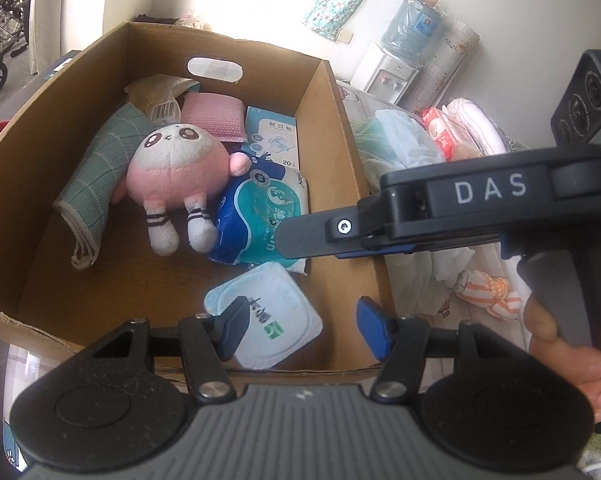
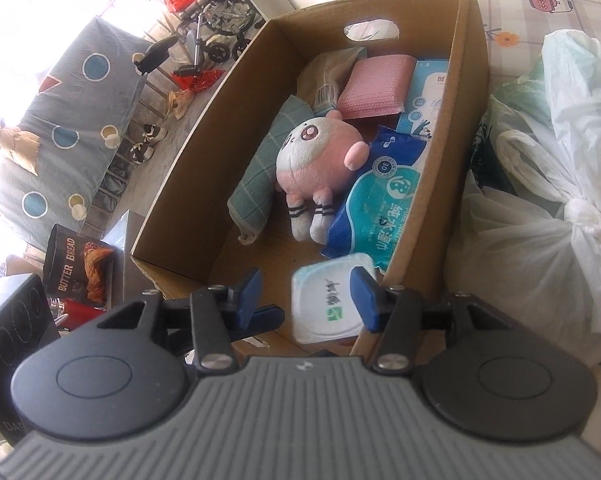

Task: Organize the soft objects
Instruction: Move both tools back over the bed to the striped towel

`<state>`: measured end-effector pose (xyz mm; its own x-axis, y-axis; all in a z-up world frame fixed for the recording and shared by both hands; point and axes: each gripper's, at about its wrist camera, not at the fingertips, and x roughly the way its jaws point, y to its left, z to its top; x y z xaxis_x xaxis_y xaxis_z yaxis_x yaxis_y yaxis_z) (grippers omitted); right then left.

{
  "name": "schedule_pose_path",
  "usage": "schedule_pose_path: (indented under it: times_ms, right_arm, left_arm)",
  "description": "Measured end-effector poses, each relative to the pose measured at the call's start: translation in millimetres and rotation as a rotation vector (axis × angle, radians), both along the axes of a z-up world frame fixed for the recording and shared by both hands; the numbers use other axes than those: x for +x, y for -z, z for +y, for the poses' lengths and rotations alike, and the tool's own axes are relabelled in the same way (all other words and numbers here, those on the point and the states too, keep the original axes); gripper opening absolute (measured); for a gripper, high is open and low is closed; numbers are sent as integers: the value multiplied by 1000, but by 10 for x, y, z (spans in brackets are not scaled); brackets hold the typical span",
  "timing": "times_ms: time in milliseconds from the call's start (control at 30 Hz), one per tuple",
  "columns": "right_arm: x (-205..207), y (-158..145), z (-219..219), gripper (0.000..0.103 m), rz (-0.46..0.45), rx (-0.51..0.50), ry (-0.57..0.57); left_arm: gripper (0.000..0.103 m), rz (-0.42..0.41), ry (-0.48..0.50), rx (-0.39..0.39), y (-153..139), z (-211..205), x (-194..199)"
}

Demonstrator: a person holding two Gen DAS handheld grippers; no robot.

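An open cardboard box point(image 1: 332, 120) point(image 2: 472, 80) holds a pink and white plush toy point(image 1: 176, 164) point(image 2: 316, 152), a folded green towel point(image 1: 96, 176), a pink cloth point(image 1: 212, 114), a blue wet-wipes pack point(image 1: 260, 216) point(image 2: 380, 208) and a small white soft pack point(image 1: 276, 320) point(image 2: 328, 304) at its near end. My left gripper point(image 1: 305, 328) is open above the white pack, with one finger overlapping its left edge. My right gripper point(image 2: 308, 300) point(image 1: 296, 240) is open too; the pack shows between its fingers, lying on the box floor.
Tied plastic bags point(image 2: 540, 160) point(image 1: 400, 136) crowd the box's right side. An orange-striped soft toy point(image 1: 488, 292) lies on the patterned cloth beside it. A water dispenser point(image 1: 384, 76) stands behind. A butter bread bag point(image 2: 76, 268) sits left of the box.
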<state>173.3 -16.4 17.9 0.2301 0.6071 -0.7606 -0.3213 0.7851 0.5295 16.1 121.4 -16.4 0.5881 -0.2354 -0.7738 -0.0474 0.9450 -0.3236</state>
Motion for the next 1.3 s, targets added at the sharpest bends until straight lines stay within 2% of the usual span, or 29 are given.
schedule_pose_path:
  times_ms: [267,367,433,600,833,967,1033,1167,1267,1300]
  right_arm:
    - [8,-50,-37,55,-19,11,15]
    - [-29,-100,-146,56,-35,68,37]
    - [-85,-151,-267,57,-57,116,65]
    - [-299,-300,-764,59,-132,181,180]
    - [-694,-376,-1865,62,-196,196,445]
    - [-873,-301,-2443,62,-206,135,574]
    - [-898,-235,-2655,62,-208,97,597]
    - [-772,55,-3003,61,-194,44,609]
    - [-578,327,-3172,54,-154,51,615]
    - [-493,424,-3199,51,-141,53,615]
  left_arm:
    - [62,-29,-5,19,-76,-16,-15]
    - [62,-72,-2,54,-156,-70,-46]
    - [67,-121,17,94,-235,-161,-79]
    - [74,-247,111,197,-426,-557,-125]
    - [78,-368,318,251,-457,-1335,-91]
    - [78,-368,426,253,-292,-1805,-4]
    - [78,-353,463,258,-170,-2010,31]
    - [74,-301,498,233,137,-2263,127]
    - [71,-237,490,232,389,-2373,212]
    - [66,-220,489,232,457,-2395,231]
